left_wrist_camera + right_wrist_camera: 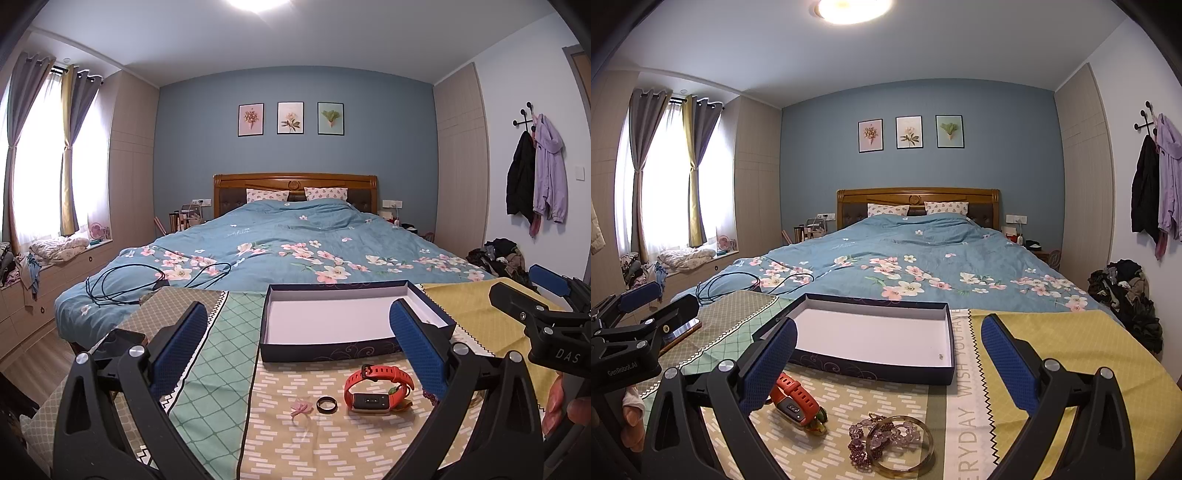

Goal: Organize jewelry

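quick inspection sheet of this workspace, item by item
surface: patchwork cloth at the foot of a bed.
job's things: open box, nothing large in it; before it a red watch, black ring, small pink piece; bangle and purple bead bracelet lie together.
clutter: phone at the cloth's left edge.
grippers: left gripper open, holding nothing; right gripper open, holding nothing.
cables: dark cable looped on the bedspread.
surroundings: curtains, three framed pictures, jackets on a wall hook.
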A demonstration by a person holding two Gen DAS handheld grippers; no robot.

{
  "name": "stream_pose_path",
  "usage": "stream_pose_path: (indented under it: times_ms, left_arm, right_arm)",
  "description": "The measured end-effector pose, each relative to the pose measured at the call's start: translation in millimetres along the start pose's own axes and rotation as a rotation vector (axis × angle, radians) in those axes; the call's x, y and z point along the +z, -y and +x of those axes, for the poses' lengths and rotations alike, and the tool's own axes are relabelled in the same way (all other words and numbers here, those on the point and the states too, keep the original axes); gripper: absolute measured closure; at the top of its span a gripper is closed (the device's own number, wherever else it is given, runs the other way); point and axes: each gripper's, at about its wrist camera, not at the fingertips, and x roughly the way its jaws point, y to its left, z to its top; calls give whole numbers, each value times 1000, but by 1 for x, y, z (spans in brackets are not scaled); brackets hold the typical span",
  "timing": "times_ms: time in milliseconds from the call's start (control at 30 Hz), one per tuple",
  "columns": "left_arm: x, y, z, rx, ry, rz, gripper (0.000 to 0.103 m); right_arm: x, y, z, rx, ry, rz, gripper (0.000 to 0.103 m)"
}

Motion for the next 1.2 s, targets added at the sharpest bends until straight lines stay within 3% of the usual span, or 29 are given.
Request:
stream_pose_path:
  times_ms: [867,1200]
  left_arm:
    - [-3,3,-4,-3,-5,0,6]
    - [-6,5,-3,-16,-40,8,6]
  right_arm:
    - [-3,2,5,9,-10,9,7]
    - [-8,13,12,2,-54,28,7]
